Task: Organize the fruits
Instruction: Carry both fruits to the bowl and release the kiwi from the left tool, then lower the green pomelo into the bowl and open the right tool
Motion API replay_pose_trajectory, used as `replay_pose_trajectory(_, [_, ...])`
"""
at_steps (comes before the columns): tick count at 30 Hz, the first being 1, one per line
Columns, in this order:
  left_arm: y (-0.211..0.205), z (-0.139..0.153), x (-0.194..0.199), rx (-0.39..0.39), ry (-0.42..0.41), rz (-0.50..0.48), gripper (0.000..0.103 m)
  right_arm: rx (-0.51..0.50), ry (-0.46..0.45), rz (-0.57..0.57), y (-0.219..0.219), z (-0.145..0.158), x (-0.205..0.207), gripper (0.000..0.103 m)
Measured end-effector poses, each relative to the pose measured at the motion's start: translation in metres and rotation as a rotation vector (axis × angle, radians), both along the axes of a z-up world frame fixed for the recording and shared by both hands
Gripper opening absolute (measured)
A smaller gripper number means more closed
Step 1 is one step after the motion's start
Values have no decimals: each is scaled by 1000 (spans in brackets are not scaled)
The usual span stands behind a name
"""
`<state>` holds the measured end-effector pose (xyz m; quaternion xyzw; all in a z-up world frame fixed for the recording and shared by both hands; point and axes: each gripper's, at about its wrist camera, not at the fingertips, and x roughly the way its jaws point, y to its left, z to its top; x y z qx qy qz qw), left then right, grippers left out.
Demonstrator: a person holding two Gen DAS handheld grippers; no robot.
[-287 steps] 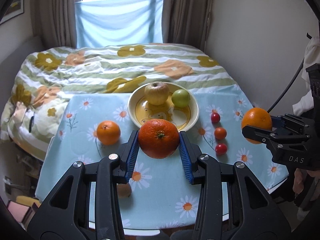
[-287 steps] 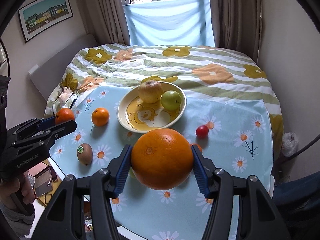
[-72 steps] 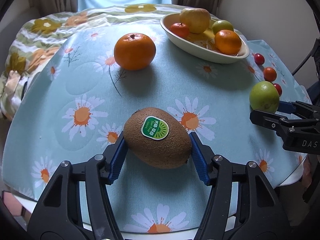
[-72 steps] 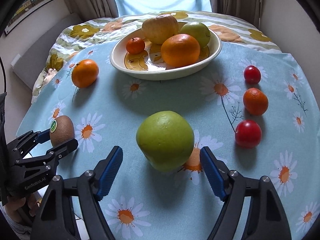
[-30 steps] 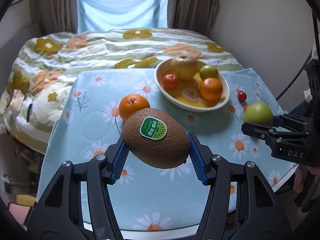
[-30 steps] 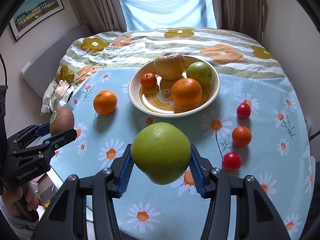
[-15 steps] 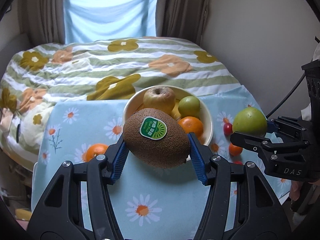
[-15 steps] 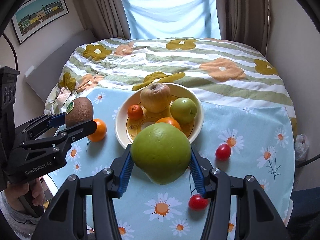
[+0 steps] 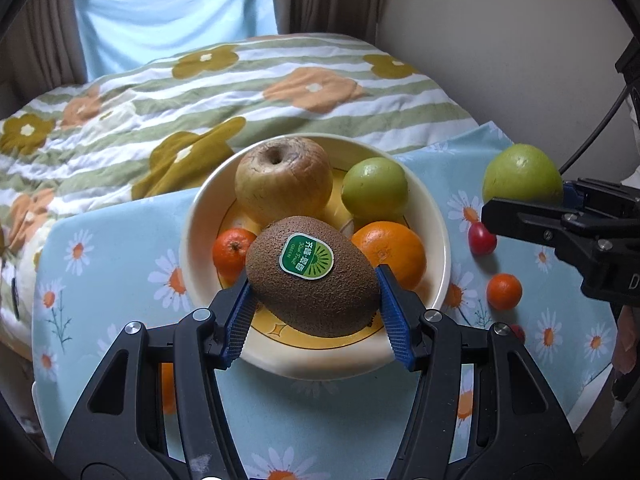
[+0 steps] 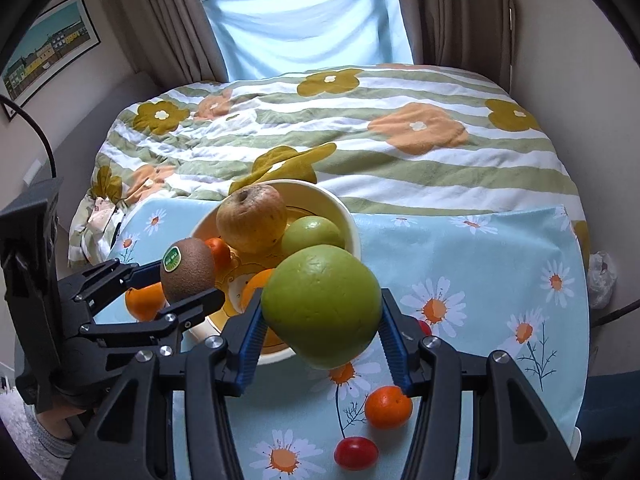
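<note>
My left gripper [image 9: 314, 300] is shut on a brown kiwi [image 9: 312, 282] with a green sticker and holds it over the near part of the cream bowl [image 9: 438, 240]. The bowl holds a yellow apple [image 9: 284, 180], a green apple [image 9: 374, 188], an orange [image 9: 390, 252] and a small mandarin [image 9: 232, 250]. My right gripper [image 10: 322, 328] is shut on a large green fruit [image 10: 322, 306], held above the bowl's right rim [image 10: 352, 232]. The kiwi in the left gripper also shows in the right wrist view [image 10: 188, 270].
On the daisy tablecloth [image 10: 480, 264] lie a small orange [image 10: 388, 406], a cherry tomato [image 10: 356, 454] and another tomato [image 9: 482, 238]. An orange [image 10: 144, 302] lies left of the bowl. A flowered quilt on a bed [image 10: 360, 132] lies beyond the table.
Both grippers have moved forward toward the bowl with their fruit. The kiwi now hangs over the bowl, and the green fruit is close to its right rim.
</note>
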<state>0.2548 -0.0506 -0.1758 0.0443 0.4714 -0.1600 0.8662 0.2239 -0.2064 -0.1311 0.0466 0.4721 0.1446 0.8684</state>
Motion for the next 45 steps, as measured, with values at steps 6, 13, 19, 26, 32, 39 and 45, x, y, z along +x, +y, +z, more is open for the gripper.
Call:
replay_pose_trajectory(6, [-1, -15, 5, 38, 38, -40, 62, 5, 26, -39, -2, -8, 11, 49])
replay_pose_trajectory(13, [2, -26, 7, 84, 65, -84, 62, 9, 27, -67, 0, -9, 17, 49])
replay_pose_trajectory(19, [4, -30, 5, 75, 82, -88, 62, 11, 26, -77, 2, -8, 21, 49])
replay_pose_trajectory(26, [14, -12, -2, 40, 34, -58, 103, 10, 21, -72, 5, -5, 23, 49])
replay_pose_trajectory(32, [26, 3, -3, 12, 22, -33, 103, 11, 10, -56, 10, -1, 24, 49])
replay_pose_trajectory(39, [47, 11, -14, 12, 12, 21, 103, 5, 7, 12, 27, 2, 28, 49])
replay_pose_trajectory(45, [70, 18, -24, 24, 0, 87, 103, 8, 16, 90, 56, -4, 35, 49])
